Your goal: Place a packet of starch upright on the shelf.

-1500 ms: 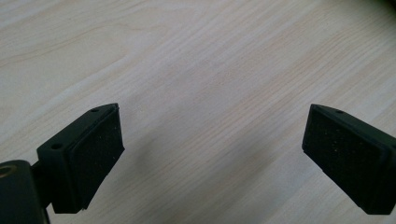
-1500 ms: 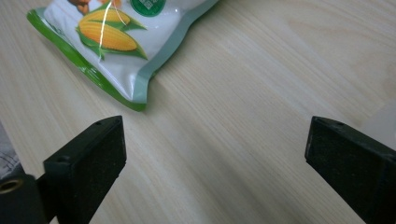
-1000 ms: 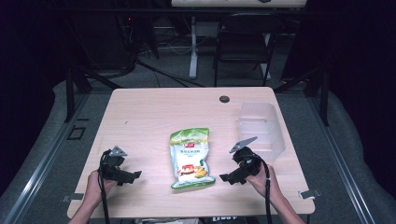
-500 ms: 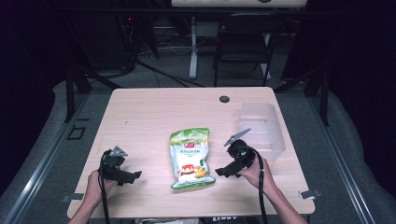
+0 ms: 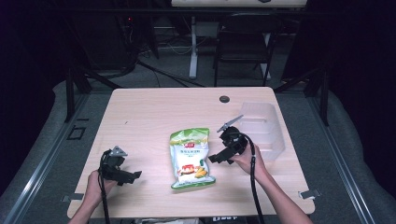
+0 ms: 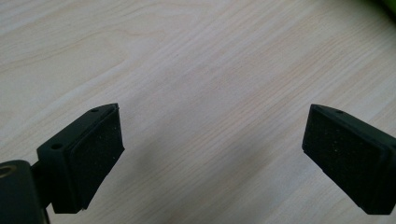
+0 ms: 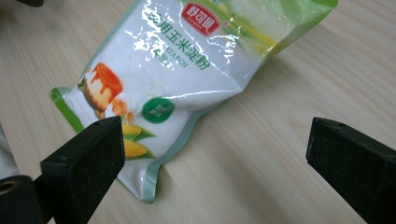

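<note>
Starch pouch (image 5: 190, 157) lies flat at worktop (image 5: 154, 112) centre. Right gripper (image 5: 218, 157), jaws spread, sits just beside its right edge. Left gripper (image 5: 132, 176), jaws spread, rests well apart.

I can read writing on one thing, the starch bag (image 7: 177, 79) lying flat on the table. In my right gripper view its front carries a red badge (image 7: 201, 19) with white Chinese characters, too small for me to read surely. Below it stands a dark line, "玉米淀粉", with the Latin word "STARCH" under it. The green round seal (image 7: 159, 109) stays illegible.
</note>
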The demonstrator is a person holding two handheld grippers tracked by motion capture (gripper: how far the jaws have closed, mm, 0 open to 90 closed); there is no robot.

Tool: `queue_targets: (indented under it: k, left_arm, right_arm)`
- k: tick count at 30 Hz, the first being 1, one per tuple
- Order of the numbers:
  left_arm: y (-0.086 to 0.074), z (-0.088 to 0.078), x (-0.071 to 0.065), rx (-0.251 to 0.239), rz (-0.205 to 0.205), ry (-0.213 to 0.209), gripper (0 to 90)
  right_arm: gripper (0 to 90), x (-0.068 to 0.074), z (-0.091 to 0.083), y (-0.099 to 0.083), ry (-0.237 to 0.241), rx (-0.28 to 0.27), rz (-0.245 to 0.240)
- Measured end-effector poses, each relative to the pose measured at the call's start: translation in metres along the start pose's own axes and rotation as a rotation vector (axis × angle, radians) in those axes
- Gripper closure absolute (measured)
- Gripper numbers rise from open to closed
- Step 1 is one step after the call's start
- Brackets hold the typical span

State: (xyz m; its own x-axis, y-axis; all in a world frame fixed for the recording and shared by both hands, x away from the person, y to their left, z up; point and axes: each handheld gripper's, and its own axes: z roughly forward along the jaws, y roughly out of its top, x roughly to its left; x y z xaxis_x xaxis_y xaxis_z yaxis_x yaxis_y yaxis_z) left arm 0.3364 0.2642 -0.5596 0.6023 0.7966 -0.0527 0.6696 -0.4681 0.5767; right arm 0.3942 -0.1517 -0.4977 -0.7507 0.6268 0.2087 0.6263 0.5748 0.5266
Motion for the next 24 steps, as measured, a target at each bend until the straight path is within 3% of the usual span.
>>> queue_targets:
  k: [8,13,24]
  left_arm:
    - [0.000,0.000,0.000,0.000,0.000,-0.002,5.0]
    - [0.000,0.000,0.000,0.002,0.001,-0.002,5.0]
    - [0.000,0.000,0.000,0.005,-0.002,-0.001,5.1]
  right_arm:
    - [3.6,-0.018,0.012,0.027,0.017,0.007,0.042]
    - [3.1,-0.026,0.019,0.039,0.034,0.032,0.039]
    - [5.7,-0.034,0.040,0.047,0.052,0.048,0.056]
